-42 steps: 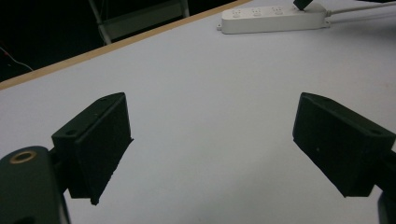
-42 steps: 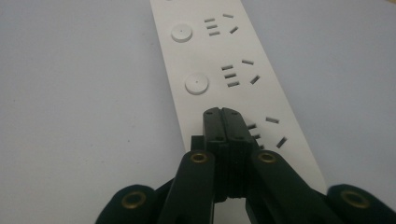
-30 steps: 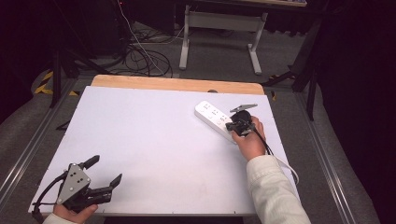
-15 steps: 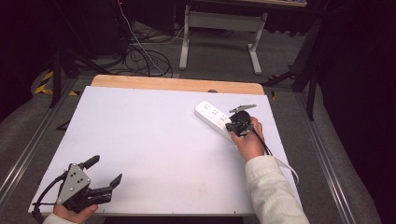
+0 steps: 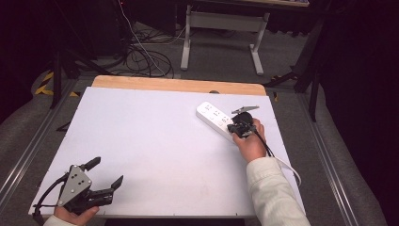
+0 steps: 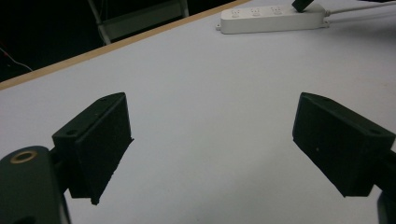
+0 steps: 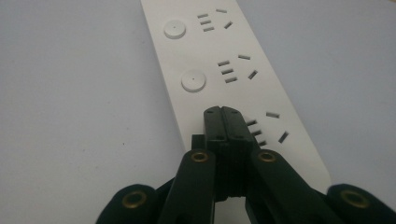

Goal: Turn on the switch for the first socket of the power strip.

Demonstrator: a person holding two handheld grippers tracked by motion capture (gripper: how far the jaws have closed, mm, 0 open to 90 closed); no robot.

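A white power strip (image 5: 212, 114) lies at the back right of the white table (image 5: 141, 132), angled, with its white cable (image 5: 288, 165) trailing toward the front. My right gripper (image 5: 239, 125) is shut with nothing between its jaws, and its tips rest over the strip's near end. In the right gripper view the closed tips (image 7: 222, 113) sit on the power strip (image 7: 219, 60) where the nearest round button lies, beside the nearest socket slots. My left gripper (image 5: 106, 172) is open at the table's front left corner. Its jaws (image 6: 212, 140) stand wide apart over bare table, and the power strip (image 6: 271, 18) lies far ahead.
A strip of bare wood (image 5: 179, 84) runs along the table's far edge. Beyond it on the floor are black cables (image 5: 146, 59) and a grey desk frame (image 5: 221, 28). Metal rails (image 5: 28, 150) flank the table on both sides.
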